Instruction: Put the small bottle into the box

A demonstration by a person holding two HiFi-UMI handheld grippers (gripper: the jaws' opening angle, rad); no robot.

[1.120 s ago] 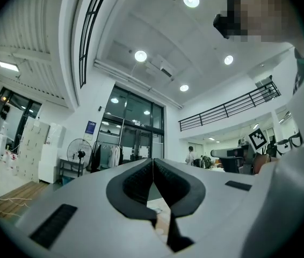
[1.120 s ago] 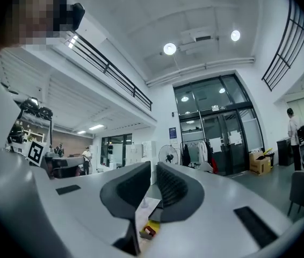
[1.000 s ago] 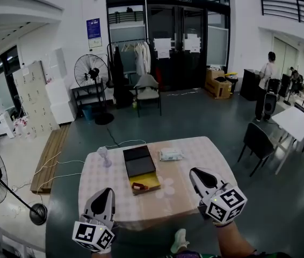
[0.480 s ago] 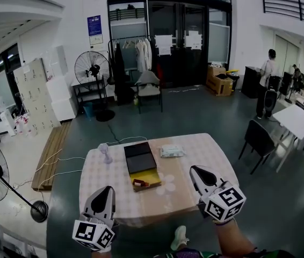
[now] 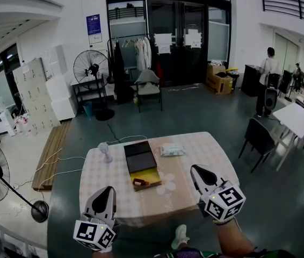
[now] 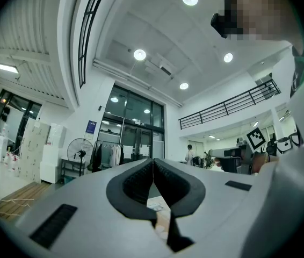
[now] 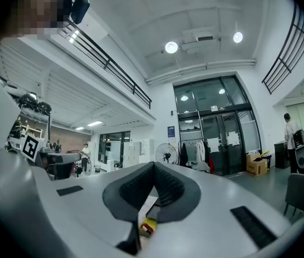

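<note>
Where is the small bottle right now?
In the head view the small bottle lies in the yellow near half of the open box, mid-table, just below its black lid; a white packet lies further up to the right.

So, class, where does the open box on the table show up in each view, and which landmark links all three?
Head view: the box lies centred on the table, lid open.
Left gripper view: not in it; the left gripper hides most of the table.
Right gripper view: a yellow sliver low at centre, under the right gripper.
Shared landmark: the standing fan beside the clothes rack.
</note>
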